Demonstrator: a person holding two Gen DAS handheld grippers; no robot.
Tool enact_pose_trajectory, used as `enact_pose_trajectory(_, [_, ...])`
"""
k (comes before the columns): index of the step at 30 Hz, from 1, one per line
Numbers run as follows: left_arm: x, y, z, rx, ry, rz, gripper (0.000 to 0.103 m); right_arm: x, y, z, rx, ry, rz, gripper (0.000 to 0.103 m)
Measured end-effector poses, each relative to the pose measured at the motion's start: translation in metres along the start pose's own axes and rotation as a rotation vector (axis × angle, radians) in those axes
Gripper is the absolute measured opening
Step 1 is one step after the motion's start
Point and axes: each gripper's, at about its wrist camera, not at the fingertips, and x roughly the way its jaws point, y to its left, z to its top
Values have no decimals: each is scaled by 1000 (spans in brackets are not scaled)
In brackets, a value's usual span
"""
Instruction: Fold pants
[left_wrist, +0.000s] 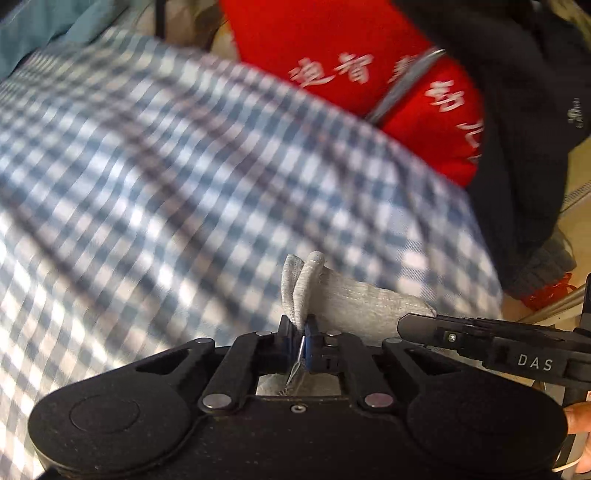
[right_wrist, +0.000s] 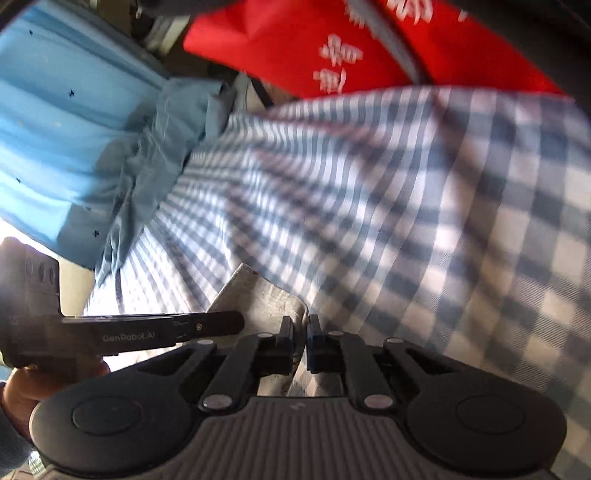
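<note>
Left claw (left_wrist: 300, 334): closed on a doubled-up edge of the grey pants (left_wrist: 347, 295); the cloth sticks up past the fingertips in a small fold.
Right claw (right_wrist: 301, 334): jaws drawn together with grey cloth between them, so gripping the same pants at another point along the edge.
Claws together: close side by side; each one shows at the edge of the other's view, the right one at the near right of the left view, the left one at the near left of the right view.
Pants: a small grey knit piece, bunched at the near edge, lying on the checked sheet (left_wrist: 184, 177); most of it is hidden under the claws.
Sheet: blue-and-white check, spread over what looks like a bed, blurred in both views.
Farther off: a red cloth with white writing (left_wrist: 332, 55) at the far side, a dark garment (left_wrist: 517, 110) at the far right, a light blue cloth (right_wrist: 66, 129) at the far left.
Step in hand: likely carrying the held edge over to make a fold.
Doing it well: keep both grips firm and level, hold the edge taut between them, and lay it down square onto the rest of the pants before letting go.
</note>
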Motion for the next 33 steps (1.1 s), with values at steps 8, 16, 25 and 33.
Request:
enact_pose_trajectory(8, [55, -19, -6, 1, 6, 73, 8, 17, -28, 5, 20, 55, -76, 7])
enact_pose_trajectory(16, [14, -1, -26, -195, -150, 70, 60, 23, -24, 3, -83, 104, -142, 27])
enact_pose_trajectory(25, [-127, 33, -159, -499, -380, 341, 96, 6, 46, -36, -412, 123, -176, 95])
enact_pose_trajectory(33, [-263, 81, -372, -921, -387, 703, 97, 26, 160, -143, -747, 294, 20, 102])
